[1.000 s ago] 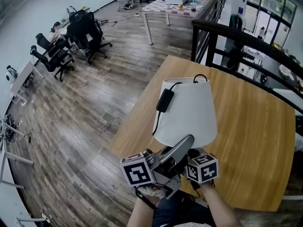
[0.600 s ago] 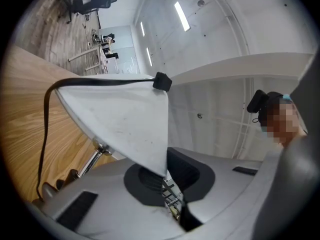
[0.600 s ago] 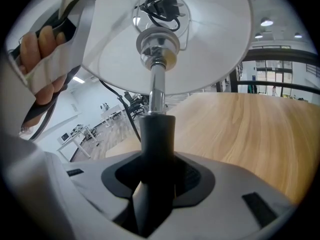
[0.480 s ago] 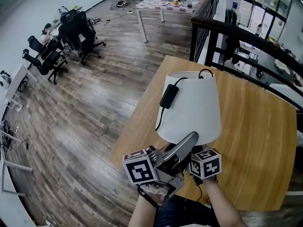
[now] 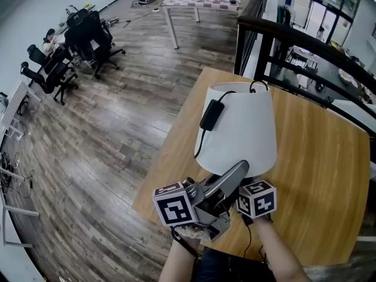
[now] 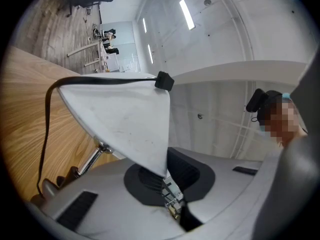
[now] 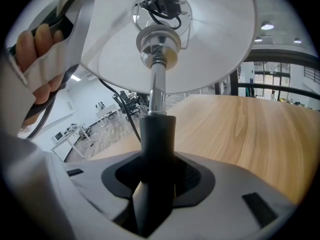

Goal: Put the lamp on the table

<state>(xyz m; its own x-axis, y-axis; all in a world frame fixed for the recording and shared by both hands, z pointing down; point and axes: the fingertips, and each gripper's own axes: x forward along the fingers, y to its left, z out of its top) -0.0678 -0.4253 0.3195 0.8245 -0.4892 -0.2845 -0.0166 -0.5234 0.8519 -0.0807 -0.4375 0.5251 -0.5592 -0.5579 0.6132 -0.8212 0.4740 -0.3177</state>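
The lamp has a white conical shade (image 5: 238, 131) (image 6: 125, 119), a chrome rod (image 7: 157, 91) and a black lower stem (image 7: 156, 134). I hold it in the air over the near-left part of the wooden table (image 5: 317, 175). My left gripper (image 5: 235, 172) (image 6: 167, 176) is shut on the shade's lower rim. My right gripper (image 5: 247, 188) (image 7: 156, 159) is shut on the black stem, under the shade. A black cord with an inline switch (image 5: 208, 115) hangs down the shade's left side. The lamp's foot is hidden.
A black railing (image 5: 294, 40) runs behind the table's far edge, with a drop beyond it. Wooden floor (image 5: 100, 134) lies to the left. Office chairs (image 5: 88, 37), a seated person (image 5: 50, 40) and a white table (image 5: 194, 2) stand far off.
Both grippers have carried the lamp a little further in over the table. Neither grip has changed.
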